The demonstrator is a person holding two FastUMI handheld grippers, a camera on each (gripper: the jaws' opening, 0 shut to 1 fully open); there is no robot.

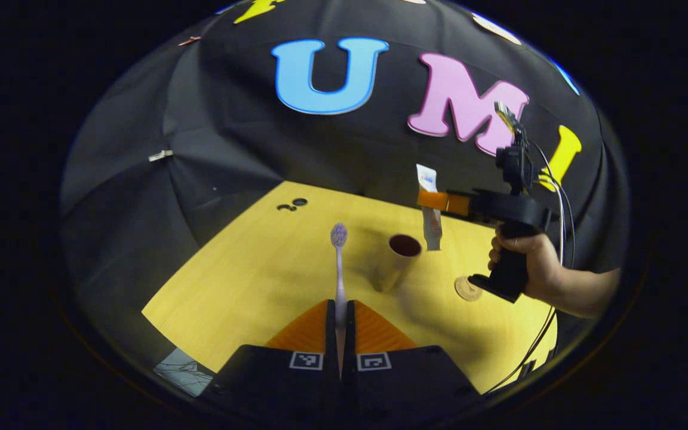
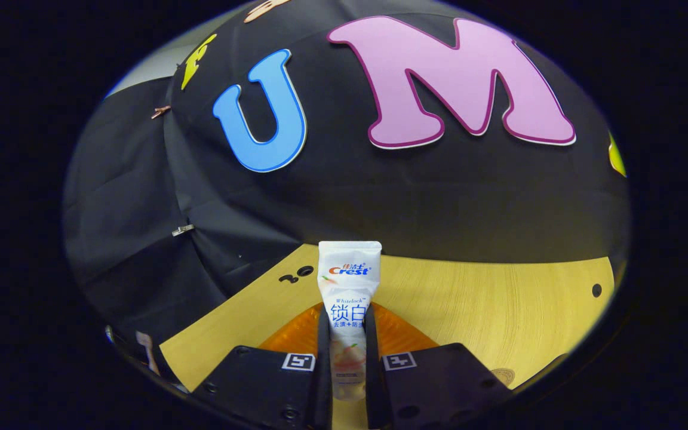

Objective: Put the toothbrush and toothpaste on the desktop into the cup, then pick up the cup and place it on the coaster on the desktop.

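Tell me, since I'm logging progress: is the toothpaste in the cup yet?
Not yet. The right claw holds the toothpaste upright in the air beside the cup.

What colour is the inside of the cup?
The cup looks dark reddish-brown inside, with a tan outside. It shows best in the left gripper view.

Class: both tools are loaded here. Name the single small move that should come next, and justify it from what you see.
Probably lower the toothpaste tube into the cup. The right gripper holds the tube upright just beside and above the cup's open mouth, closer than the toothbrush clamped in the left gripper.
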